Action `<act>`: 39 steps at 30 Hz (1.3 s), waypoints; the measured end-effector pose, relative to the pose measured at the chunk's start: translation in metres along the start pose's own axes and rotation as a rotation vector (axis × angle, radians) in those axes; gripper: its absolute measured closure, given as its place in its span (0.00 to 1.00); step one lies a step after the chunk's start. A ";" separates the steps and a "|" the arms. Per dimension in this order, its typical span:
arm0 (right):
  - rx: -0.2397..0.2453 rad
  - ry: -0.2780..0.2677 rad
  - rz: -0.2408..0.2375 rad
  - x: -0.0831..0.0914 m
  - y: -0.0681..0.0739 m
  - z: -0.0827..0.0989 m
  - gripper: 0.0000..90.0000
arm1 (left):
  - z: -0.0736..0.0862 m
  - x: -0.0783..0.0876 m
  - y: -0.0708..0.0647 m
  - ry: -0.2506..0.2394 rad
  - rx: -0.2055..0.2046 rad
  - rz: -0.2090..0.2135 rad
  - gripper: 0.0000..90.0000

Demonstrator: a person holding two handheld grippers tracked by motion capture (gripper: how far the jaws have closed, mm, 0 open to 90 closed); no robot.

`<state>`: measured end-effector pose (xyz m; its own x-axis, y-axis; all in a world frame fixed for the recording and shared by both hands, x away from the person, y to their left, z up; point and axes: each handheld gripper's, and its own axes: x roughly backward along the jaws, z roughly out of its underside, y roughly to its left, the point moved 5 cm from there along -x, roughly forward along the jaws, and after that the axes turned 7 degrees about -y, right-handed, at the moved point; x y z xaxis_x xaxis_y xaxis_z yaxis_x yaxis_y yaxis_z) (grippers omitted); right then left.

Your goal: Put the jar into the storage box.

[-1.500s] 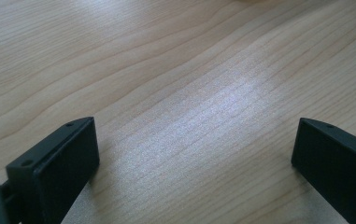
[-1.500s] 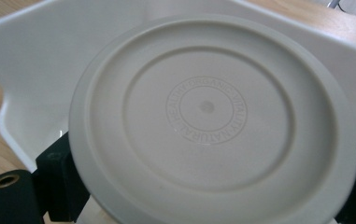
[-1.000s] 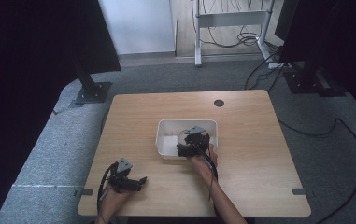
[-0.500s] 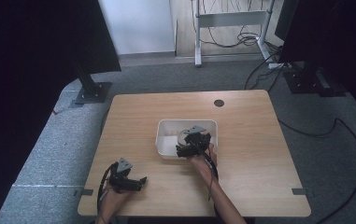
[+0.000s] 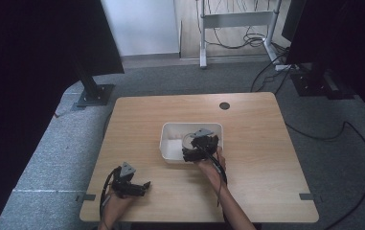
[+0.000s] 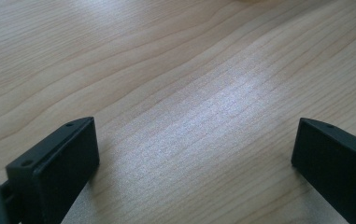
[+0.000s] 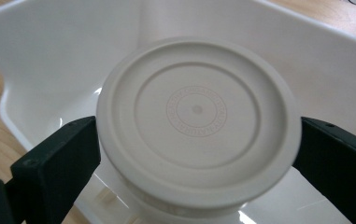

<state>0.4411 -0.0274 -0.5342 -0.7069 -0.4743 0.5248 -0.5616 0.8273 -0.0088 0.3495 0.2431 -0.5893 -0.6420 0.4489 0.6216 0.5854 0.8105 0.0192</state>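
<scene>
A round white jar (image 7: pixel 197 109) with a ringed lid hangs over the white tub (image 7: pixel 63 56), and my right gripper (image 7: pixel 196 149) is shut on its sides, one black jaw on each side of the lid. In the high view the right gripper (image 5: pixel 190 144) sits over the near half of the tub (image 5: pixel 189 125) at the table's middle, with the jar (image 5: pixel 188 139) just showing. My left gripper (image 5: pixel 143 186) rests near the front left of the table. Its jaws stand wide apart over bare wood, with nothing between them (image 6: pixel 194 154).
The wooden table (image 5: pixel 266 143) has a dark cable hole (image 5: pixel 224 105) at the back. A black stand base (image 5: pixel 94 94) and cables lie on the grey carpet beyond the table. Both forearms come in from the front edge.
</scene>
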 end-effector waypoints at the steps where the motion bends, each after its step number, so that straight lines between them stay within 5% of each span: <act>1: 0.003 -0.002 -0.001 0.002 0.000 0.000 0.01 | 0.000 0.000 0.000 0.000 -0.001 0.000 0.01; 39: 0.059 -0.029 -0.057 0.053 -0.004 0.019 0.03 | 0.000 0.000 0.000 -0.003 0.003 0.000 0.01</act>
<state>0.3978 -0.0616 -0.5231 -0.6847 -0.5289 0.5014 -0.6250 0.7800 -0.0306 0.3495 0.2428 -0.5894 -0.6437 0.4497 0.6192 0.5836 0.8118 0.0172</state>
